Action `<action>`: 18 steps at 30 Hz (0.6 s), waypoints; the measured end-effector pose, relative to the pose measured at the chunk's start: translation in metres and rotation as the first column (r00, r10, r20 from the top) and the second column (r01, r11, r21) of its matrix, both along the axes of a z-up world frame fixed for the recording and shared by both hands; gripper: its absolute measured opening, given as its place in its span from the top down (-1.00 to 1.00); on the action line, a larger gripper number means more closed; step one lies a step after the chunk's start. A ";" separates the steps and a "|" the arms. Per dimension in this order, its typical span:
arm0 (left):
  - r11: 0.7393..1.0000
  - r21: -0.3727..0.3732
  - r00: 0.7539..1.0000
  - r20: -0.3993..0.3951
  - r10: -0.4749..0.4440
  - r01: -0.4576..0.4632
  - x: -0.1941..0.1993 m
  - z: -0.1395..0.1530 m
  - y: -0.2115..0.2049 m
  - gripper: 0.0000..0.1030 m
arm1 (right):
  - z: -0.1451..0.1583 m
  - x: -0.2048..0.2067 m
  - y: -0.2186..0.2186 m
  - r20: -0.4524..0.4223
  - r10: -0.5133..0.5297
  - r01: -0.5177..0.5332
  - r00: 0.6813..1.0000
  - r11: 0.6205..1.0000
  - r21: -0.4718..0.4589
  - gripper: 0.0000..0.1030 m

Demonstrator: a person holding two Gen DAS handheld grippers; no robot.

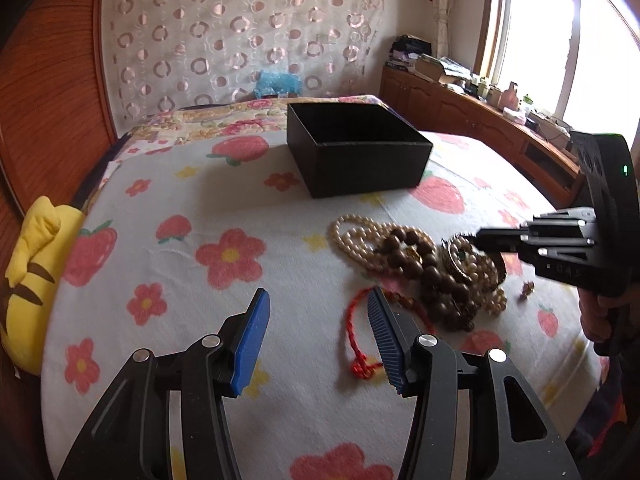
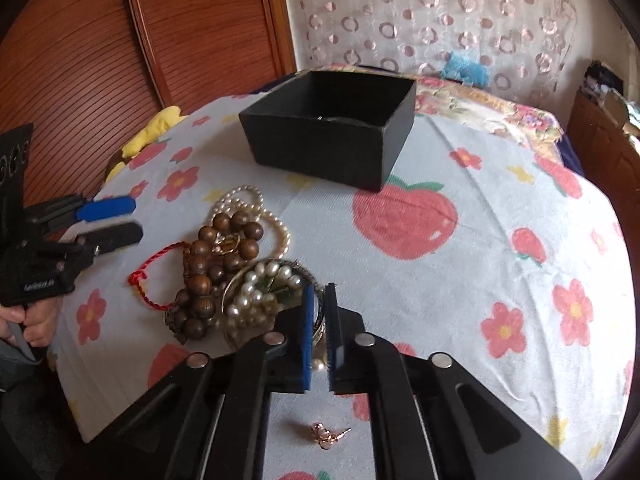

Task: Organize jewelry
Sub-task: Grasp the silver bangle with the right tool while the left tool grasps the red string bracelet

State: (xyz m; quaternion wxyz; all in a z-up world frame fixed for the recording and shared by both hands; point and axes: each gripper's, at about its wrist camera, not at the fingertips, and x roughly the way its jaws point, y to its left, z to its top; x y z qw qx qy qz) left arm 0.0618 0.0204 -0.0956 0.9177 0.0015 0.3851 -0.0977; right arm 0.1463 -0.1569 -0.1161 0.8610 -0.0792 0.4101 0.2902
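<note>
One risk: right gripper [image 2: 319,292], nearly closed on the metal bangle [image 2: 240,280] before the black cardboard box [image 2: 320,148], may drag tangled pearls [image 2: 260,284]; left gripper [image 1: 318,300] wide open, empty.

We are in a home bedroom: a bed [image 1: 280,240] spread with a strawberry-and-flower sheet fills the view, a yellow plush toy [image 1: 36,280] wedged at its edge. Beside it we see a wooden wardrobe [image 2: 180,20], a circle-patterned curtain [image 1: 240,32] and a cluttered low wooden cabinet [image 1: 460,108] under a bright window [image 1: 560,40].
</note>
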 end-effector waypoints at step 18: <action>0.998 0.051 0.997 -0.067 -0.026 0.029 0.002 -0.018 -0.020 0.57 | 0.032 -0.020 -0.001 0.116 -0.029 0.026 0.993 0.999 0.028 0.88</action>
